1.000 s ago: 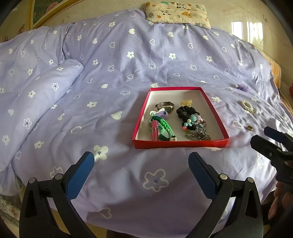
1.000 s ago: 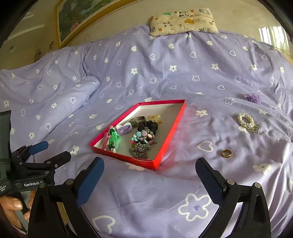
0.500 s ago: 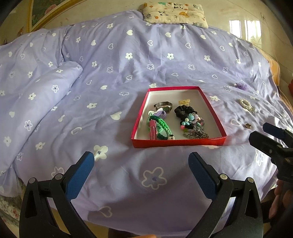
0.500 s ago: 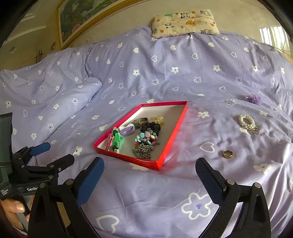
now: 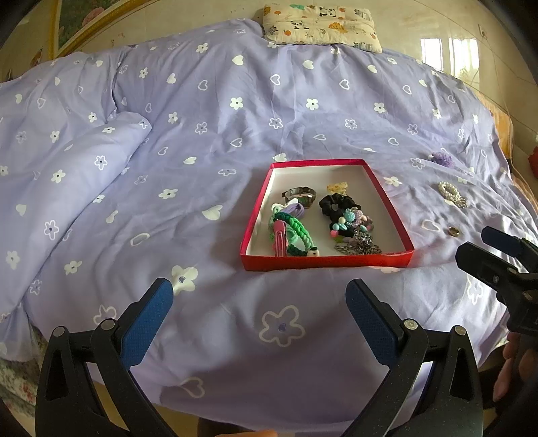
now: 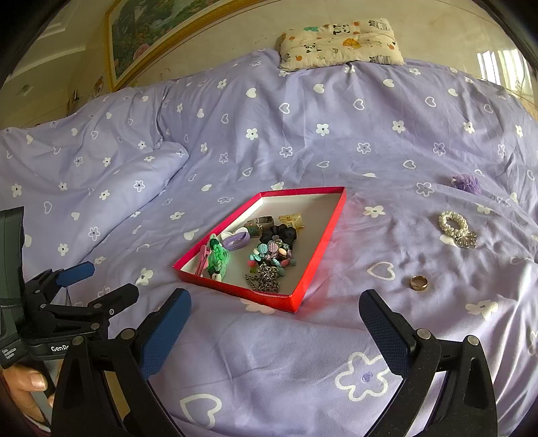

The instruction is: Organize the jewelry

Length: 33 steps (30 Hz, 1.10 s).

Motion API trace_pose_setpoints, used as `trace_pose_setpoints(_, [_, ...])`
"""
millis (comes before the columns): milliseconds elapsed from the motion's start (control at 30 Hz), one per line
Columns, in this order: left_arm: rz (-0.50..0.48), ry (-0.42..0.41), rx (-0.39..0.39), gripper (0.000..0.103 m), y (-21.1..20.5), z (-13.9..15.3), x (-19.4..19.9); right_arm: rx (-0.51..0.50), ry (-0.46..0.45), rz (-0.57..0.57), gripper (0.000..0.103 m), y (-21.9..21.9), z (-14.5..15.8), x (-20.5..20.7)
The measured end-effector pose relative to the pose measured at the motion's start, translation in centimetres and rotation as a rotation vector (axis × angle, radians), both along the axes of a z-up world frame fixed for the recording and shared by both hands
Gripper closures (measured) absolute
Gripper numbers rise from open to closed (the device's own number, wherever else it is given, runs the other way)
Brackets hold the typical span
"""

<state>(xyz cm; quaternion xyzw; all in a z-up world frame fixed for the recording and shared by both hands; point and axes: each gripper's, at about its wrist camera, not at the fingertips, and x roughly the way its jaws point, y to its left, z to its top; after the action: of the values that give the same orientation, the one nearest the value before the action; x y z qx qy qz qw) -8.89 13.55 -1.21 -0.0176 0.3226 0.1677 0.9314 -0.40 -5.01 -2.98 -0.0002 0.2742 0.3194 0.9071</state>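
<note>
A red tray (image 5: 322,263) (image 6: 322,242) lies on the purple bedspread and holds a watch, hair ties, a pink clip, beads and a chain. To its right on the bedspread lie a gold ring (image 6: 419,282) (image 5: 454,231), a pearl bracelet (image 6: 456,228) (image 5: 452,194) and a purple scrunchie (image 6: 465,182) (image 5: 442,158). My left gripper (image 5: 259,302) is open and empty, near the bed's front edge before the tray. My right gripper (image 6: 274,312) is open and empty, just right of the left one, with the ring ahead to the right.
A folded part of the duvet (image 5: 67,188) bulges at the left. A patterned pillow (image 5: 319,25) lies at the far end by the wall. The bed's front edge (image 5: 269,403) runs just under both grippers.
Both grippers have drawn back slightly and risen a little, so the tray and the loose pieces sit a bit farther off. Nothing was taken hold of.
</note>
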Motion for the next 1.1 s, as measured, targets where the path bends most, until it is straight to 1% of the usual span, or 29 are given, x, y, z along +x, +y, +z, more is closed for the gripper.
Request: trace_pose_setpoints(1100, [-0.007, -0.002, -0.006, 0.0, -0.15, 0.09, -0.01, -0.004, -0.001, 0.0, 0.002, 0.25, 0.05, -0.31])
